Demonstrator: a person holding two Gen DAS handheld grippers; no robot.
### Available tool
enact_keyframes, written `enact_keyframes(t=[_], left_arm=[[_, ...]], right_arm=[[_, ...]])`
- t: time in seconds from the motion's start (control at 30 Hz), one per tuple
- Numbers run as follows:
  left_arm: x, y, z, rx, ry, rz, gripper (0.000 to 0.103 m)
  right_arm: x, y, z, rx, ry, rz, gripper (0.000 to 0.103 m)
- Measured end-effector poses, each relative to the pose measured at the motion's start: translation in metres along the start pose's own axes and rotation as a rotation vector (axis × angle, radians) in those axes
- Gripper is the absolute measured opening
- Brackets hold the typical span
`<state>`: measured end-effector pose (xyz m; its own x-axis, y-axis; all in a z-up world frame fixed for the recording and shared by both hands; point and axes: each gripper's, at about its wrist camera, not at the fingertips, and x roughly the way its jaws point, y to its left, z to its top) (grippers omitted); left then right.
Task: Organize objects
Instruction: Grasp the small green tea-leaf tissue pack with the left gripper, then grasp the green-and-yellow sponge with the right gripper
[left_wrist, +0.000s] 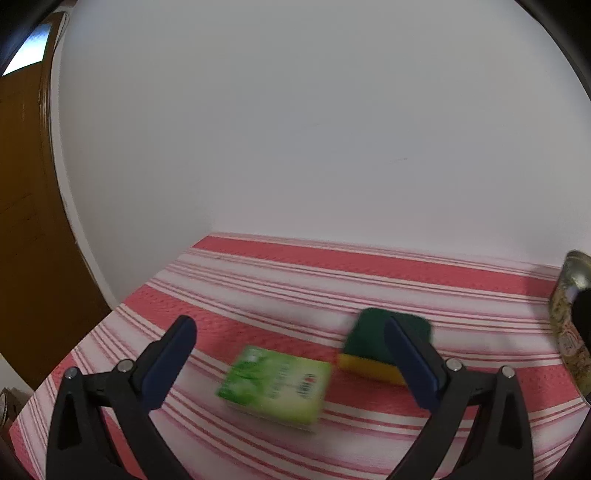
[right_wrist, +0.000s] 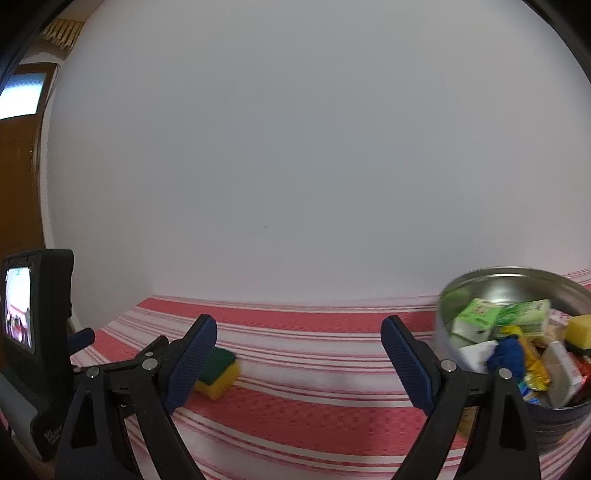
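In the left wrist view my left gripper (left_wrist: 290, 325) is open and empty above a red and white striped tablecloth (left_wrist: 280, 295). A light green packet (left_wrist: 275, 387) lies flat between and just below its fingers. A green and yellow sponge (left_wrist: 373, 345) lies right of the packet, partly behind the right finger. In the right wrist view my right gripper (right_wrist: 299, 325) is open and empty. The sponge (right_wrist: 218, 371) shows behind its left finger. A round metal tin (right_wrist: 509, 286) at the right holds several packets and a yellow sponge.
A white wall rises behind the table. A brown wooden door (left_wrist: 26, 221) stands at the left. The tin's patterned side (left_wrist: 567, 332) shows at the right edge of the left wrist view. The left gripper's body with its small screen (right_wrist: 22, 314) fills the right wrist view's left edge.
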<state>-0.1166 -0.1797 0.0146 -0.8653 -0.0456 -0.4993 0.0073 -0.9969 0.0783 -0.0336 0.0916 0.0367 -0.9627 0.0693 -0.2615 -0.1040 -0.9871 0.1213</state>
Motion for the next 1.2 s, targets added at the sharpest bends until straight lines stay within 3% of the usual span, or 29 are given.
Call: enact_keyframes(t=[0.1,0.23,0.33,0.43,0.53,0.63,0.77,0.83,0.9,0.93,0.97,1.1,1.2], left_arm=[[0.011,0.028,0.004,-0.054,0.045,0.011,0.102],[0.022,0.064,0.004,-0.139,0.082,0.098,0.102],[0.023,0.075,0.002,-0.193,0.098,0.044,0.102],[0.025,0.056,0.0,-0.139,0.119,-0.04,0.102],[0.034,0.028,-0.007,-0.005,0.168,-0.058,0.102],[0.05,0.012,-0.017,0.051,0.263,-0.077,0.102],[0.07,0.012,-0.028,0.035,0.401,-0.092,0.103],[0.074,0.021,-0.029,-0.026,0.419,-0.111,0.101],[0.073,0.025,-0.028,-0.045,0.41,-0.097,0.094],[0.073,0.025,-0.028,-0.045,0.401,-0.099,0.08],[0.07,0.024,-0.027,-0.042,0.384,-0.106,0.075],[0.07,0.028,-0.025,-0.063,0.368,-0.106,0.075],[0.058,0.041,-0.013,-0.103,0.24,-0.009,0.075]], right_arm=[[-0.006,0.003,-0.001,-0.001,-0.012,0.044,0.092],[-0.008,-0.014,-0.003,0.069,-0.012,0.069,0.092],[0.0,-0.022,-0.004,0.105,0.028,0.067,0.092],[-0.006,-0.022,-0.003,0.13,0.038,0.063,0.092],[-0.007,-0.02,-0.003,0.131,0.036,0.064,0.092],[-0.008,-0.017,-0.004,0.117,0.034,0.065,0.092],[-0.007,-0.014,-0.002,0.103,0.041,0.072,0.092],[-0.005,-0.013,-0.002,0.101,0.05,0.076,0.092],[-0.001,-0.013,-0.003,0.102,0.066,0.088,0.092],[0.001,-0.013,-0.003,0.103,0.079,0.097,0.092],[0.005,-0.013,-0.003,0.105,0.096,0.108,0.092],[0.029,-0.014,-0.005,0.131,0.205,0.197,0.092],[0.053,-0.004,-0.007,0.117,0.299,0.269,0.092]])
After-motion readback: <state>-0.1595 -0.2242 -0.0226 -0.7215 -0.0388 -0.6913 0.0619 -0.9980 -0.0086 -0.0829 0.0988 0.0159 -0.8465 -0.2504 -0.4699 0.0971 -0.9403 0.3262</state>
